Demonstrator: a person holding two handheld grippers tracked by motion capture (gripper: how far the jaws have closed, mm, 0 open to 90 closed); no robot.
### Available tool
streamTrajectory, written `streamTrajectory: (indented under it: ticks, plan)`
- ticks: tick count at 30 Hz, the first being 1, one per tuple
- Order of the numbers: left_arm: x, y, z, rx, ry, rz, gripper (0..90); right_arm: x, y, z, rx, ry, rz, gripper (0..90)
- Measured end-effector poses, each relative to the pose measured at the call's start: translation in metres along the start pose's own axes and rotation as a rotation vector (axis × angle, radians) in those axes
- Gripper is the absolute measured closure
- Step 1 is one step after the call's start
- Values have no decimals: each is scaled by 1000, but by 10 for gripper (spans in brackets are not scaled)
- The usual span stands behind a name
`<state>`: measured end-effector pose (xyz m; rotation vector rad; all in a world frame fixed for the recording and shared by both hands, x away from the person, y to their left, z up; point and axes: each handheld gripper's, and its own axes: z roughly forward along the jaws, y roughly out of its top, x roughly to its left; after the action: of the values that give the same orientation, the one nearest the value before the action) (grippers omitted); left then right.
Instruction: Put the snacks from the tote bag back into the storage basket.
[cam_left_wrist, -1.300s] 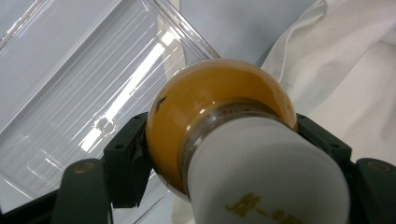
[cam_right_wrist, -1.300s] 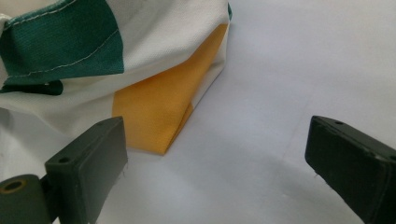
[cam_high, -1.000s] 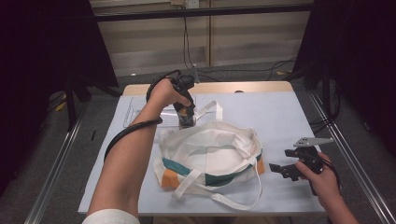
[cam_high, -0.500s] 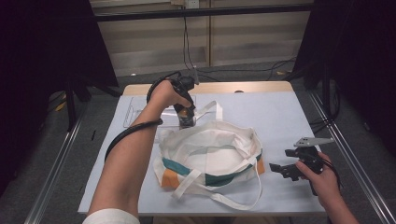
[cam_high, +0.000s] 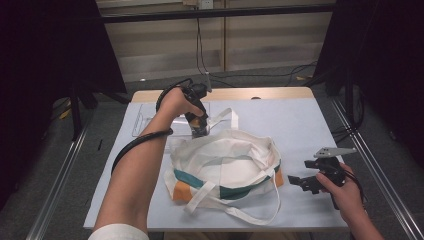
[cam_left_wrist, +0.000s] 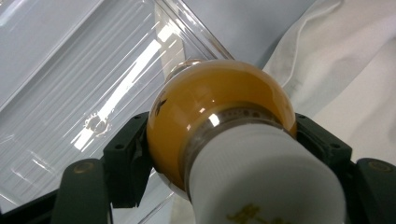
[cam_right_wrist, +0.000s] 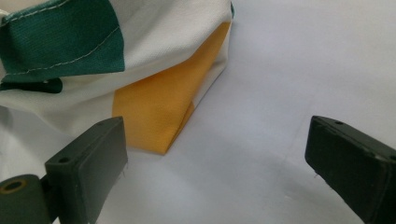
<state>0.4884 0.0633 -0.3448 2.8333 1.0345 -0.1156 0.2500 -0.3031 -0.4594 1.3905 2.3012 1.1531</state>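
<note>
A recording booth or test lab rather than a home. A single table with a pale blue cover stands on grey floor, its bare wooden far edge showing. Black curtains close off both sides; metal rails run along the table's left and right edges. Cables hang down the slatted back wall.

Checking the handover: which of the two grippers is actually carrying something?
The left gripper, at the bag's far rim: its jaws clamp an orange light bulb. The right gripper is open, with bare table between its jaws.
</note>
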Motion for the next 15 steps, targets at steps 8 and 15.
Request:
streamTrajectory:
  ticks: [8, 15]
  plan:
    - [0, 0, 4, -3, 4, 5, 294, 0, 0, -1, -2, -5, -5, 51]
    - [0, 1, 4, -13, 9, 2, 293, 0, 1, -2, -8, -5, -4, 51]
